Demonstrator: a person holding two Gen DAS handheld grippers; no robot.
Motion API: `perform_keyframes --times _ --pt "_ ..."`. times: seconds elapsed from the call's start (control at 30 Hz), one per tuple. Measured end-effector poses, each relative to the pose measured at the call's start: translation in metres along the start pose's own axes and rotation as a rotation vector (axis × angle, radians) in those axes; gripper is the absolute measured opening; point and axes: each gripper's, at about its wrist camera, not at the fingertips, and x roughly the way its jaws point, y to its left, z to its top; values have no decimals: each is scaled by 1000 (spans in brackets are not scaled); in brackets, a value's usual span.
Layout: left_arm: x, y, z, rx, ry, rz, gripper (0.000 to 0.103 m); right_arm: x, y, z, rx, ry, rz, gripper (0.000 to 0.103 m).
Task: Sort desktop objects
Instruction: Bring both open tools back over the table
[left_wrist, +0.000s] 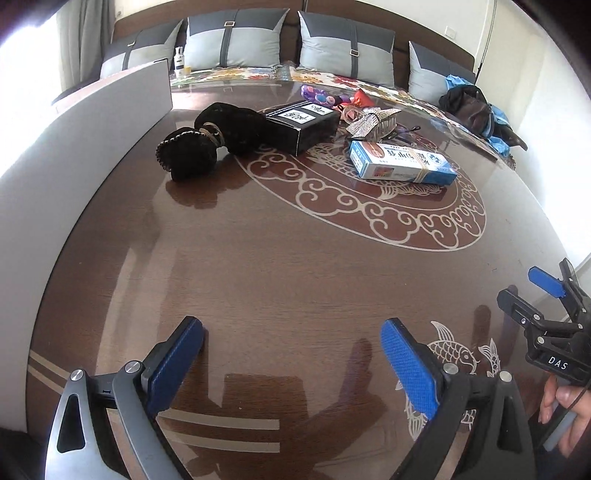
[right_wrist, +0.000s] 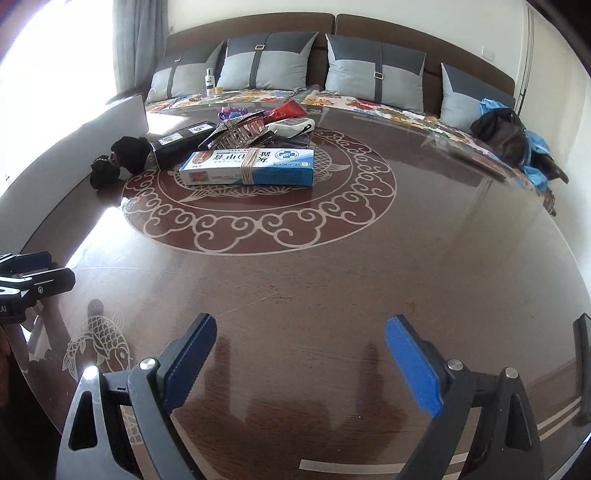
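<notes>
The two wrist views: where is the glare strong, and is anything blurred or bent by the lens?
Left wrist view: window glare whitens the upper left; the table edge bows. Right wrist view: glare washes the tabletop left of the white-and-blue box, and the far glass edge looks smeared. Both show gripper reflections.

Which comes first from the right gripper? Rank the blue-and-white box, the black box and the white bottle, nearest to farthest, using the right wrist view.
From the right gripper:
1. Blue-and-white box, centre of the table, ahead and slightly left.
2. Black box, behind it, further left.
3. White bottle, far off, beyond the table's far edge by the cushions.
</notes>
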Motion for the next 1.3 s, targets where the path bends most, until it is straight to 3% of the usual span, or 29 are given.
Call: perform_keyframes --times 0.17,0.4,0.53,0.6,1.3 --pt "7 -13 -2 75 -9 61 103 3 5 -1 -22 7 -11 93" --pt "9 -11 -2 64 -27 62 103 3 8 -2 -42 6 -21 95" --pt "9 -11 -3 63 -42 63 103 10 -2 -1 15 44 1 103" --pt "8 -11 -4 63 -47 64 103 13 -8 -1 51 60 37 103" --pt "7 -12 -7 66 -73 65 103 12 -7 -2 48 60 31 103"
